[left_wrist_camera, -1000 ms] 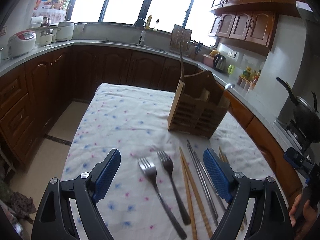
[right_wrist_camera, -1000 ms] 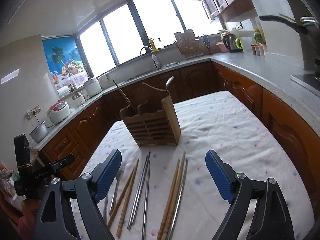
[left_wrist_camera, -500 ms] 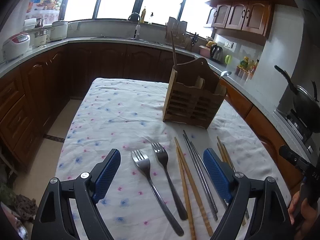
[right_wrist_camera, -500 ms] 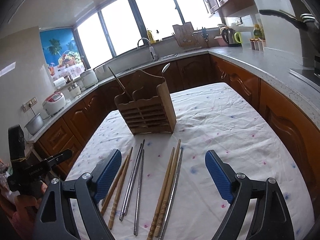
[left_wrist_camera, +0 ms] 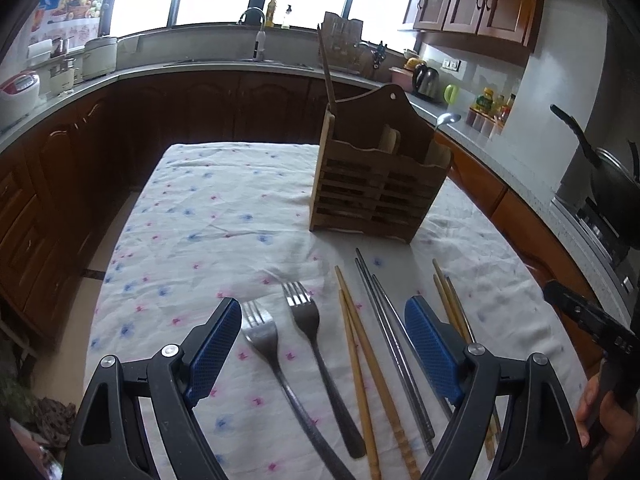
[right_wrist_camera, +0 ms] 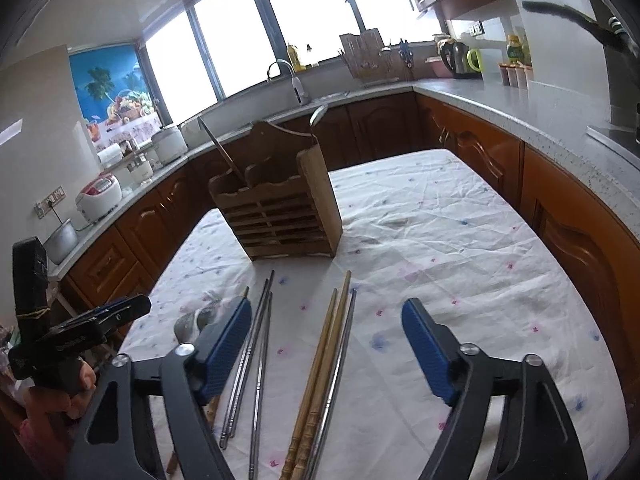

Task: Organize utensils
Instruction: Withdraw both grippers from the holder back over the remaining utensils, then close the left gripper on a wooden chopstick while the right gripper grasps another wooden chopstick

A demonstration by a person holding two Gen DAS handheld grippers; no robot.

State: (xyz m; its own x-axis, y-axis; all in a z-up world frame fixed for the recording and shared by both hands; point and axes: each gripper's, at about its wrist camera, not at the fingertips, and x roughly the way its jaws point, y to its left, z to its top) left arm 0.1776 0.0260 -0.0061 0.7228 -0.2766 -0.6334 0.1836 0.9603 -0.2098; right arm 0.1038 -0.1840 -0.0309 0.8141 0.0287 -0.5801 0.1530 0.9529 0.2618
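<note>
A wooden utensil holder [left_wrist_camera: 380, 196] stands on the flowered tablecloth [left_wrist_camera: 208, 224]; it also shows in the right wrist view [right_wrist_camera: 280, 216], with a stick and a spoon in it. Two forks [left_wrist_camera: 308, 340] lie in front of it, beside wooden chopsticks [left_wrist_camera: 360, 368] and metal chopsticks [left_wrist_camera: 396, 344]. My left gripper [left_wrist_camera: 324, 344] is open and empty above the forks and chopsticks. My right gripper [right_wrist_camera: 324, 344] is open and empty above wooden chopsticks [right_wrist_camera: 320, 372] and metal chopsticks [right_wrist_camera: 252, 352].
Dark wooden cabinets and a grey counter [right_wrist_camera: 500, 100] ring the table. A kettle [left_wrist_camera: 426, 78], rice cookers [left_wrist_camera: 16, 92] and a sink tap [left_wrist_camera: 260, 36] stand on the counter. A pan [left_wrist_camera: 612, 184] sits on the stove at the right.
Both grippers have drawn nearer the table and the utensils; the holder looks closer in both views. Both stay open and empty.
</note>
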